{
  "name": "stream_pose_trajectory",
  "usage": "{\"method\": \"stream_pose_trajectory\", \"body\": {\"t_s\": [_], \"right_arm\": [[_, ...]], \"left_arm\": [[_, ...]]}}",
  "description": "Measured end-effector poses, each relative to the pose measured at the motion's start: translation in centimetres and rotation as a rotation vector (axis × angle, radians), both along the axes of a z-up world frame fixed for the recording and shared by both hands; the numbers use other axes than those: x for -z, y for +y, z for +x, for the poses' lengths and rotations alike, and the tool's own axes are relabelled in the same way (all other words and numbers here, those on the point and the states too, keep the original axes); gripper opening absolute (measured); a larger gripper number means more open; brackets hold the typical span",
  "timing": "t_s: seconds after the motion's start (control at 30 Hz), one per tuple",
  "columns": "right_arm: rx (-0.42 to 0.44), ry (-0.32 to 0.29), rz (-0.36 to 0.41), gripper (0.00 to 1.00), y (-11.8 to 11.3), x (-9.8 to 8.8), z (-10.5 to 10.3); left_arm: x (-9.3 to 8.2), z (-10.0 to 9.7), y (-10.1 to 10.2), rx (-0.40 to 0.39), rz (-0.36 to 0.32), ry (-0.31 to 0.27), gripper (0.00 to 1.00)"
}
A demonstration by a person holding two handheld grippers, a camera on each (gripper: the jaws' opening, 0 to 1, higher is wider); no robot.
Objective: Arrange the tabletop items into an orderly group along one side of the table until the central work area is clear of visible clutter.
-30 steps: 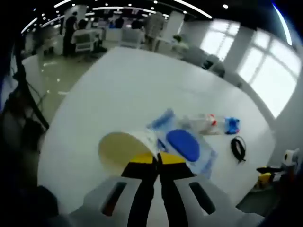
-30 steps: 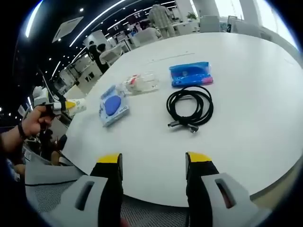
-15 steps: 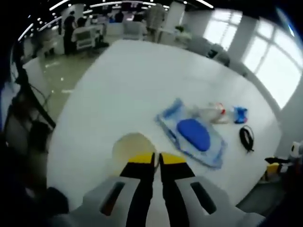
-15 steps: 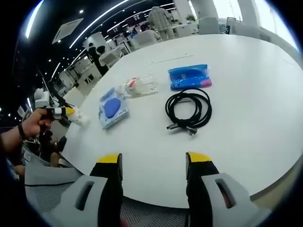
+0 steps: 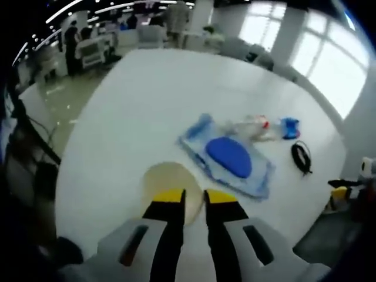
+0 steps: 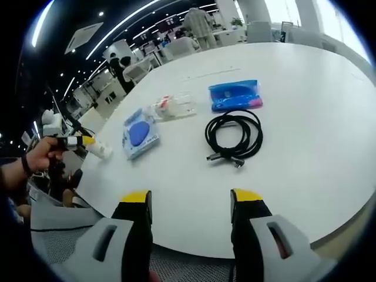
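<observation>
- A wide white table (image 6: 305,117) is running under both my claws; beyond it an open office is showing, with ceiling strip lights, bright windows and people standing near far desks.
- My left claw (image 5: 193,202) is hovering low over the table's near edge, its jaws standing slightly apart with nothing between them.
- A paper cup (image 5: 167,182) is sitting just ahead of those jaws, its pale open mouth facing up at me; I cannot tell whether the jaws are touching it.
- In the left gripper view, a blue pouch (image 5: 230,157) is lying just beyond the cup, then a clear plastic bag (image 5: 251,126), a small blue packet (image 5: 288,127) and a coiled black cable (image 5: 301,158).
- My right claw (image 6: 191,202) is hanging off the table edge, jaws wide apart and gripping nothing.
- The right gripper view is showing the cable's loops and plug ends clearly, and my hand (image 6: 41,154) holding the left claw by the cup at the table's far-left edge.
</observation>
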State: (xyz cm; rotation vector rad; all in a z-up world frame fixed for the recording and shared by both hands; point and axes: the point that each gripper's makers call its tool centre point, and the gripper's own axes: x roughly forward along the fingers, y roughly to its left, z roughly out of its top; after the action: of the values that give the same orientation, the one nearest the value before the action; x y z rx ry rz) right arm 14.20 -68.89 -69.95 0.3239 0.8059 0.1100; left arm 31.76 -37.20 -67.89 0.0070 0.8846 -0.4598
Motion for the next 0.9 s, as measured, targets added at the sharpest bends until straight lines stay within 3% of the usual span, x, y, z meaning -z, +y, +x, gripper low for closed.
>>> {"method": "stream_pose_trajectory", "body": {"t_s": [0.2, 0.9], "right_arm": [[0.0, -0.004, 0.002, 0.53, 0.0, -0.1, 0.0], [0.001, -0.017, 0.008, 0.53, 0.1, -0.4, 0.2]], "left_arm": [[-0.5, 0.0, -0.5, 0.005, -0.015, -0.014, 0.21], [-0.9, -2.6, -1.5, -0.005, -0.056, -0.032, 0.35]]}}
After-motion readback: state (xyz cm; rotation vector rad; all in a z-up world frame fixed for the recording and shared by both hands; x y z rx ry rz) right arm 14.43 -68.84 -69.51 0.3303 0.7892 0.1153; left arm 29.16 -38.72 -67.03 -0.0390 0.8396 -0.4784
